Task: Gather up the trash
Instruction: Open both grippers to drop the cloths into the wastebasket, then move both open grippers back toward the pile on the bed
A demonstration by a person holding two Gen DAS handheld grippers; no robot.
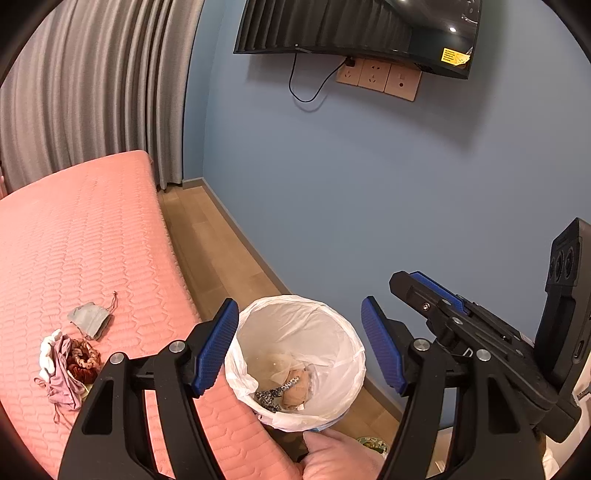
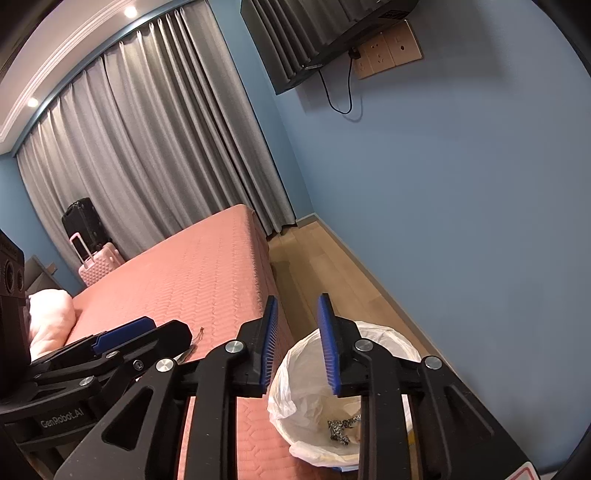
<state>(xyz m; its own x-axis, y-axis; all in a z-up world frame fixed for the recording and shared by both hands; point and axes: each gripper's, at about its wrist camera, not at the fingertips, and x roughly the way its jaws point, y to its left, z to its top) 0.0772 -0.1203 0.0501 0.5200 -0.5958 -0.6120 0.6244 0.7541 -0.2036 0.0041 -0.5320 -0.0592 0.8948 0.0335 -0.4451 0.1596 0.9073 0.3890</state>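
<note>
A bin lined with a white bag (image 1: 295,321) stands on the floor beside the pink bed (image 1: 74,240); it holds a tan wad and a spotted scrap (image 1: 284,391). My left gripper (image 1: 299,347) is open and empty above the bin. On the bed to its left lie a grey face mask (image 1: 90,319) and a heap of small cloth items with a brown scrunchie (image 1: 70,365). My right gripper (image 2: 297,345) is open and empty, over the bin's rim (image 2: 388,332); it shows at right in the left wrist view (image 1: 424,295). The spotted scrap (image 2: 341,430) lies inside.
A blue wall (image 1: 369,184) runs close behind the bin, with a TV (image 1: 351,29) and sockets (image 1: 376,77) up high. Grey curtains (image 2: 147,147) hang at the far end. Suitcases (image 2: 92,251) and a pink pillow (image 2: 48,317) sit beyond the bed. Wooden floor (image 1: 221,251) lies between bed and wall.
</note>
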